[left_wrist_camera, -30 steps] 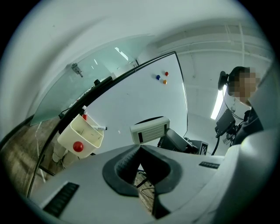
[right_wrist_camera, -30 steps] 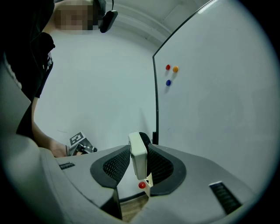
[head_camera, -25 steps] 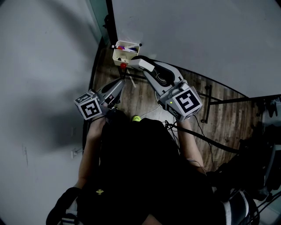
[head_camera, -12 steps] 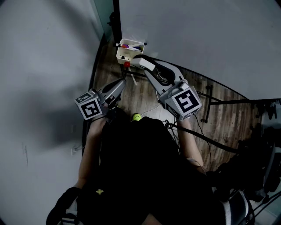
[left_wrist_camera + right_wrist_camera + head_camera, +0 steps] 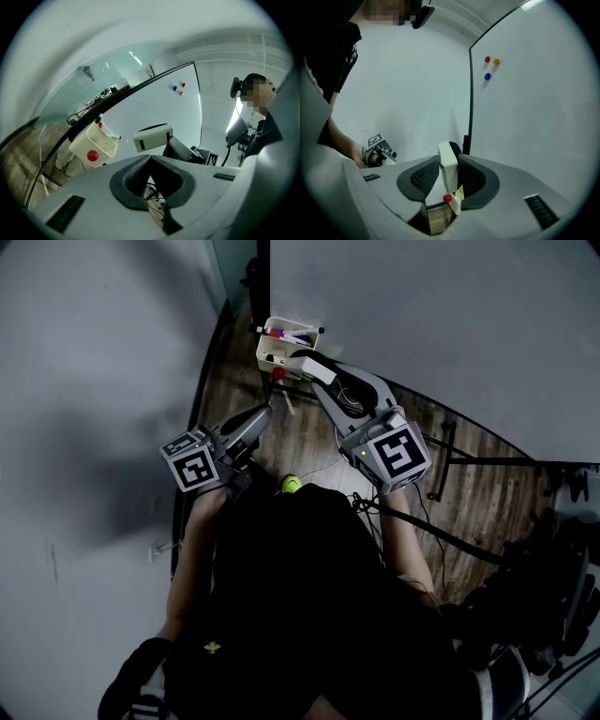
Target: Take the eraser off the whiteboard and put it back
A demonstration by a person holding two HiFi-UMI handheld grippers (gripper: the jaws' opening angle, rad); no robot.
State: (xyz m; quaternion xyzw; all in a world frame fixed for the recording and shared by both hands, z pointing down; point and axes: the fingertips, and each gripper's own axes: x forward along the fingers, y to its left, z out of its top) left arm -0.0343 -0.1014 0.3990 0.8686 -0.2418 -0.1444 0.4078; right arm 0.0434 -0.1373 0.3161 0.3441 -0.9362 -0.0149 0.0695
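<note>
My right gripper (image 5: 449,165) gripped the eraser (image 5: 447,172) at lower centre, its long axis running out ahead of the jaws. The whiteboard (image 5: 534,117) filled the frame's right. My left gripper (image 5: 149,163) was closed and empty.

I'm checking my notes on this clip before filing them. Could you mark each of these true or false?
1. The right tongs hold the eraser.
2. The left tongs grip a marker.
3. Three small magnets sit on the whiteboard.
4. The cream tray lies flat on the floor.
1. True. The right tongs are clamped on the eraser, which stands on edge between the pads.
2. False. The left tongs are closed with nothing between them.
3. True. Red, orange and blue magnets sit close together high on the whiteboard.
4. False. The tray hangs from the whiteboard's dark frame, off the floor.
</note>
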